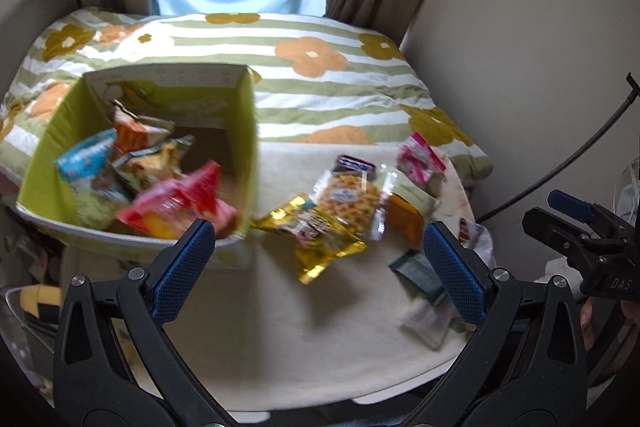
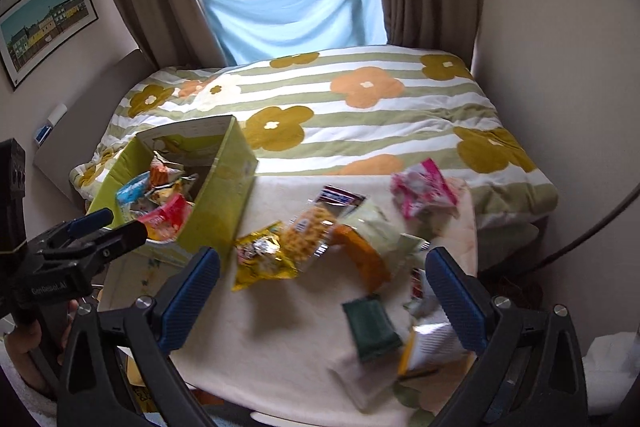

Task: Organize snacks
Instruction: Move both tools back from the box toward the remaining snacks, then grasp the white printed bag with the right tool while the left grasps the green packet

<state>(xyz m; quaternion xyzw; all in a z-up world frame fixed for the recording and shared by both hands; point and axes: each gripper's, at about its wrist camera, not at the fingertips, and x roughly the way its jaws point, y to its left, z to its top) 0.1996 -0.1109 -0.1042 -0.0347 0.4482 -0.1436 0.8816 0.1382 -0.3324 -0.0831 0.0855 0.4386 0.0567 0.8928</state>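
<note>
Snack packets: several lie in the green cardboard box [image 1: 248, 147] at the left of the cream cloth [image 1: 280, 327]; the rest are scattered loose to its right. Loose items: gold foil packet [image 1: 316, 235] just beside the box corner, clear popcorn bag [image 1: 352, 203], orange packet [image 2: 360, 259], pink packet [image 2: 424, 191], dark green packet [image 2: 370, 325]. Left gripper [image 1: 320, 267] has its jaws wide apart and holds nothing; it hovers near the box front. Right gripper [image 2: 324, 291] is likewise spread and empty, above the loose pile. Judged step: between transfers, roughly halfway. Next move calls for lowering onto one packet, probably gold foil or dark green, and pinching a crimped edge.
</note>
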